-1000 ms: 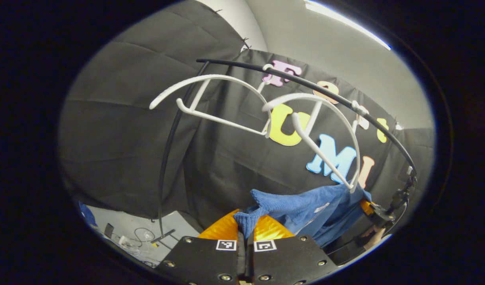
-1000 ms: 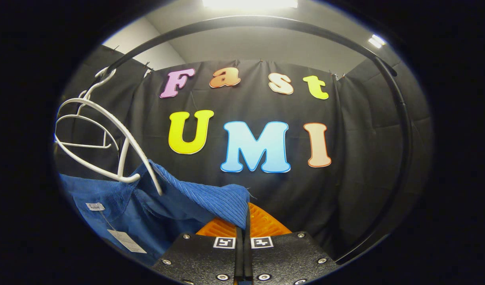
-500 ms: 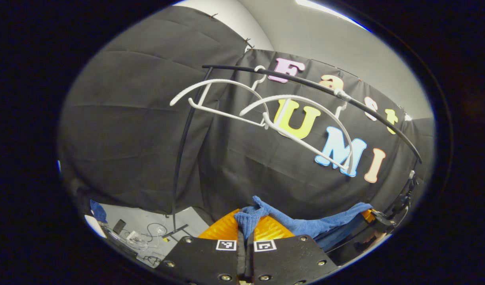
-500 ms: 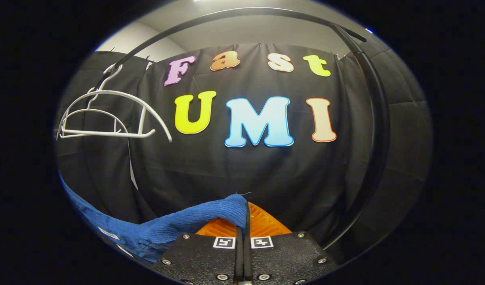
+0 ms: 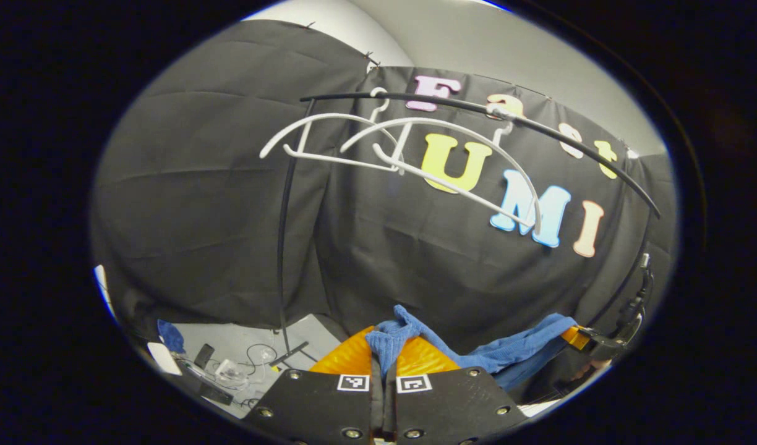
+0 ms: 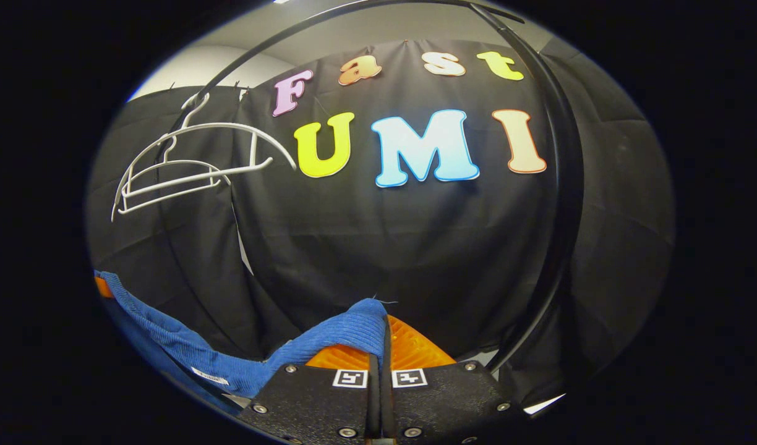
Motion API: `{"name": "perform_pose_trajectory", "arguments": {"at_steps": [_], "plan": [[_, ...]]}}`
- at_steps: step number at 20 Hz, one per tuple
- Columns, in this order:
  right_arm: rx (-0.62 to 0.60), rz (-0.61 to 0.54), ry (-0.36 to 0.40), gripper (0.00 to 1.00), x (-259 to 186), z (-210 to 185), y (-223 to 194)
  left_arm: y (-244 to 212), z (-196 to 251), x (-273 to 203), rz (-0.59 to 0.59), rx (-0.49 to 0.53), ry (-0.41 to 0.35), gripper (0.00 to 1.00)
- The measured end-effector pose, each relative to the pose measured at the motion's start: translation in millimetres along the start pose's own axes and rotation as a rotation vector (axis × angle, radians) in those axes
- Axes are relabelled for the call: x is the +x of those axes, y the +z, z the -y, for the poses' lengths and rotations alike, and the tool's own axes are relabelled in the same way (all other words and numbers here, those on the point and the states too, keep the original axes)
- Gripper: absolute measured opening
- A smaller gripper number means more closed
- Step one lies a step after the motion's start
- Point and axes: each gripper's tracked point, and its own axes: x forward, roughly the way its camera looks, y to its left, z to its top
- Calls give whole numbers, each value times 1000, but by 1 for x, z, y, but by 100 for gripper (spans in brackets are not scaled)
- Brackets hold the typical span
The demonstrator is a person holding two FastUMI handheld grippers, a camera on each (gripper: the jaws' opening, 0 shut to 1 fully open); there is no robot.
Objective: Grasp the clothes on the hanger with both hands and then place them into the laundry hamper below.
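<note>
Your left gripper (image 5: 383, 352) has its fingers pressed together on a bunched corner of the blue garment (image 5: 508, 352), which pokes up from between them. From there the cloth runs across to the far right of the left gripper view, where its other end meets the other gripper (image 5: 592, 346), seen small near the rail's right foot.

In the right gripper view, your right gripper (image 6: 384, 346) is likewise clamped on a fold of the blue garment (image 6: 168, 346); the cloth drapes over the left finger and sags away toward the lower left.

The garment hangs between the two grippers, well below the two white hangers (image 5: 415, 161), which hang bare on the black rail (image 5: 477, 108). A few small items and cables (image 5: 230, 371) lie on the pale floor by the rail's left foot.
</note>
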Motion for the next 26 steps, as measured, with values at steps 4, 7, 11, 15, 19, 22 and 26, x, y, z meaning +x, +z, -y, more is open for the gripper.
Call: {"name": "perform_pose_trajectory", "arguments": {"at_steps": [4, 7, 11, 15, 19, 22, 26], "plan": [[27, -30, -12, 0, -12, -8, -11, -14, 18, 8, -39, 25, -60, 1], [8, -43, -62, 0, -32, -14, -20, -23, 22, 8, -66, 39, -135, 6], [33, -31, -145, 0, -81, -37, -24, -29, 1, -7, -86, 45, -232, 6], [21, -21, -223, 0, -135, -78, -26, -38, -46, -30, -107, 134, -249, 3], [2, -5, -264, 0, -179, -114, -28, -40, -69, -53, -90, 185, -354, 6], [-9, -10, -258, 0, -198, -139, -29, -35, -75, -71, -84, 167, -405, 6], [8, 8, -242, 0, -206, -152, -24, -15, -72, -81, -43, 174, -436, 1]]}}
